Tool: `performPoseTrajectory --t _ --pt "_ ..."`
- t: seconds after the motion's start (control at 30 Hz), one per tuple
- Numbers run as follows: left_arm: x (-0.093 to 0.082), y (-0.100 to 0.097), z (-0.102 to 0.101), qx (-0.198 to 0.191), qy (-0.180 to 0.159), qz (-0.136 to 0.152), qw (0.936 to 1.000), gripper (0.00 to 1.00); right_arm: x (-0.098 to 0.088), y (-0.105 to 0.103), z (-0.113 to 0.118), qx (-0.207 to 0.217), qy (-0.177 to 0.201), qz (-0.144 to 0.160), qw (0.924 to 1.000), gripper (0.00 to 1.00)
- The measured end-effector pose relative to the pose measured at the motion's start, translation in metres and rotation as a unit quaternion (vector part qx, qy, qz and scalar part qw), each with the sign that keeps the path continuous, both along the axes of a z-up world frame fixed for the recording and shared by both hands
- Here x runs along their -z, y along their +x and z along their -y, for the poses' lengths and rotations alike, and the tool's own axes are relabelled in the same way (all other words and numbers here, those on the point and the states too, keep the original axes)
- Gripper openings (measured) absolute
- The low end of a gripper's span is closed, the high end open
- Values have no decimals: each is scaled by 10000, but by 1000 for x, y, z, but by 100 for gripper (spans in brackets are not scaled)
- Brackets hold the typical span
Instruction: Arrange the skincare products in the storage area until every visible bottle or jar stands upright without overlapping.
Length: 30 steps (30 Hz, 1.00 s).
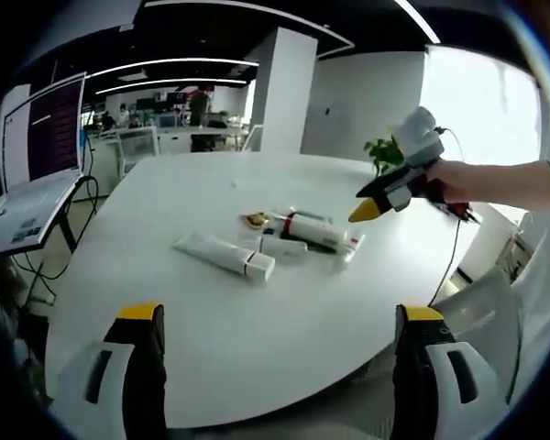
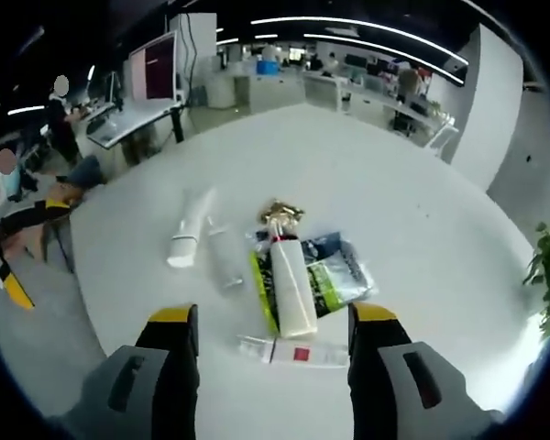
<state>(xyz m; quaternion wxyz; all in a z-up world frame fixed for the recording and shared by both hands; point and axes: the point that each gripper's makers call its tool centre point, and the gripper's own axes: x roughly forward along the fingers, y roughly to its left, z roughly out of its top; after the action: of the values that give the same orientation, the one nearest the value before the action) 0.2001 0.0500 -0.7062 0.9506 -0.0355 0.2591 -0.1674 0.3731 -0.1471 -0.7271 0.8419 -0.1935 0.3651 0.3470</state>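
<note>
While every product lies flat ahead of the right gripper (image 2: 273, 341), white bottle (image 2: 291, 289) on sachets (image 2: 341, 271), tubes (image 2: 185, 229) beside, both it and left gripper (image 1: 280, 341) gape empty; nothing stood upright yet.

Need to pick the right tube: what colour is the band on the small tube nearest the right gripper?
Red, on a white tube; it shows best in the right gripper view.

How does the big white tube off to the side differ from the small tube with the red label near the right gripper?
The big white tube lies apart from the pile, while the small red-label tube lies right at the foot of the pile. The big tube looks plain white and thicker; the small one is slimmer and carries a red patch. Both lie flat on the white table, neither upright.
</note>
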Motion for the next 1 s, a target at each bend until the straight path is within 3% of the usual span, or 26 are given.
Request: performPoseTrajectory --t 0.4,0.7,1.0 --pt "4 0 -2 -56 0 -131 9999 98 19 16 -7 -181 -136 -379 9990 64" --pt "8 -1 -3 -38 1 -226 9997 98 20 24 -20 -200 -116 -458 9987 61" --pt "9 -1 -6 -124 -15 -266 9996 98 33 34 -27 -355 -428 -614 9966 59"
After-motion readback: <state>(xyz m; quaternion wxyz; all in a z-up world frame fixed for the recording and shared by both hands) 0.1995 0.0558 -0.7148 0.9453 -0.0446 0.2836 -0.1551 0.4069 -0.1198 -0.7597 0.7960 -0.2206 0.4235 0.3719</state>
